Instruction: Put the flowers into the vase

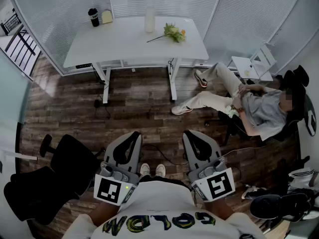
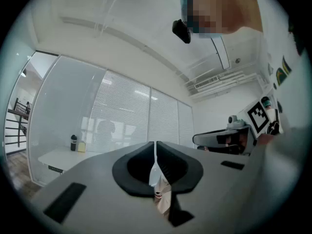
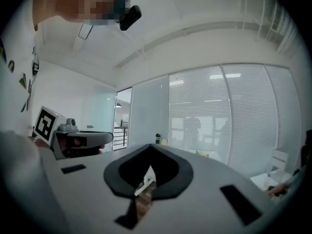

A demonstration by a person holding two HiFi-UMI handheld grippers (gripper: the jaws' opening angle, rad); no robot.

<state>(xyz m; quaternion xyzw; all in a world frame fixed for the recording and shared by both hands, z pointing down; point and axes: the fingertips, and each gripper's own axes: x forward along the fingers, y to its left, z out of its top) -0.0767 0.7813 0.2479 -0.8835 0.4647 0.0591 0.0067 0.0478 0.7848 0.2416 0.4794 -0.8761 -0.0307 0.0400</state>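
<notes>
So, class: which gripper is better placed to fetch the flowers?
Right, probably. The flowers lie right of the vase, more in line with the right gripper. The left gripper is equally shut, empty and far from the table.

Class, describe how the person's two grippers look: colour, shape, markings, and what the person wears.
The left gripper and right gripper each have a broad light-grey shell that tapers forward, with a black hollow in it. Each carries a white cube with black square markers: left cube, right cube. The person wears a white shirt with dark and yellow-green lettering.
</notes>
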